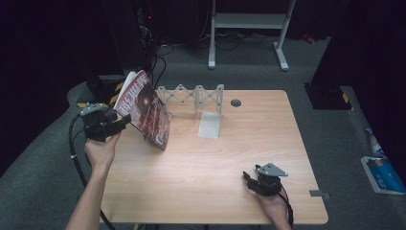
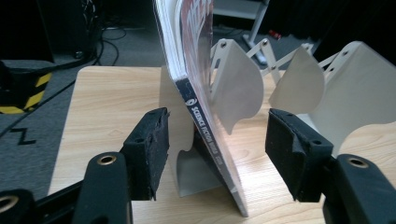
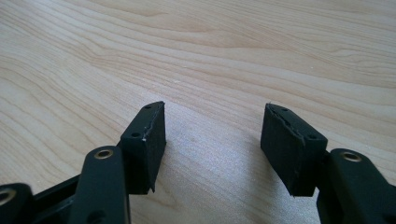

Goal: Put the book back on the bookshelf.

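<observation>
Presently, the wooden desk [image 1: 215,158] carries a white expanding file rack [image 1: 194,98] along its far edge, its scissor-linked dividers standing upright. A magazine [image 1: 146,108] with a red cover stands tilted at the rack's left end, bottom edge on the desk near the first divider, top leaning away to the left. In the left gripper view its spine [image 2: 205,128] sits between the two black jaws, which stand wide apart with clear space on either side of it; neither pad touches it. The left gripper [image 1: 125,120] is thus open, level, just beside the magazine's lower left cover. The right gripper [image 1: 249,179] rests low over bare desk at the near right, well apart from the rack, jaws open and empty.
</observation>
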`<state>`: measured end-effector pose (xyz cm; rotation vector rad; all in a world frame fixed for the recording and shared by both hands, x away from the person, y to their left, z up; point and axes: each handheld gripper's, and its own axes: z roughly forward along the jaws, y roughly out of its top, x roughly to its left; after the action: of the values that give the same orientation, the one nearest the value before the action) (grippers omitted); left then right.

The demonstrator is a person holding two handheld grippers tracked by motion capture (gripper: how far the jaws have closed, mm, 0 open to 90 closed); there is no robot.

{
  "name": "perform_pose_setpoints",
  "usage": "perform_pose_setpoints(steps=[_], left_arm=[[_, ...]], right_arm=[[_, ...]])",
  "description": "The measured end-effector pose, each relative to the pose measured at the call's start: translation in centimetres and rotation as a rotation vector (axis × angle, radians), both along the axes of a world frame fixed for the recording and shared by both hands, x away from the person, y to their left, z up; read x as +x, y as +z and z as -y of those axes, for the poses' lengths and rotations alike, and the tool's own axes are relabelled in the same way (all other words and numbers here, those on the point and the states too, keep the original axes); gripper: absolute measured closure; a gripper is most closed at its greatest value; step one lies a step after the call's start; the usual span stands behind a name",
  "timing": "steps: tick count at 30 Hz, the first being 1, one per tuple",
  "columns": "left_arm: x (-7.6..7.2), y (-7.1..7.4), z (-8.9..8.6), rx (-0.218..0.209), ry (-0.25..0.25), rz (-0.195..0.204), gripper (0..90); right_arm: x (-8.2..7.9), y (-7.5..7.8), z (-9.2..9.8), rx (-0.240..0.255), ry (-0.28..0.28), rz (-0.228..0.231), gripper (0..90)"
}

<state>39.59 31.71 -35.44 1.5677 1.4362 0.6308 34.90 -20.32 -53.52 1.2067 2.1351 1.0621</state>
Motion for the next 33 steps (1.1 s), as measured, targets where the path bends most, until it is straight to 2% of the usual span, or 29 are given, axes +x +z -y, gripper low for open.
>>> perform_pose_setpoints(steps=[4,10,17,25,29,33], left_arm=[[-0.5,0.0,0.1,0.013,-0.004,0.009,40.3],[-1.2,-0.1,0.1,0.008,-0.010,0.022,40.8],[-1.9,-0.4,0.1,-0.017,-0.012,0.035,40.7],[-2.7,-0.8,0.0,-0.040,-0.039,0.041,40.9],[-3.2,-1.1,0.0,-0.032,-0.048,0.035,40.5],[-3.6,-1.3,0.0,-0.060,-0.065,0.034,41.9]], right_arm=[[0.0,0.0,0.0,0.000,0.000,0.000,40.5],[0.0,0.0,0.0,-0.002,0.000,0.000,40.5],[0.0,0.0,0.0,-0.001,-0.001,-0.001,40.5],[0.0,0.0,0.0,-0.001,-0.001,0.001,40.5],[0.0,0.0,0.0,-0.002,0.001,-0.001,40.6],[0.0,0.0,0.0,-0.002,0.003,0.002,40.5]])
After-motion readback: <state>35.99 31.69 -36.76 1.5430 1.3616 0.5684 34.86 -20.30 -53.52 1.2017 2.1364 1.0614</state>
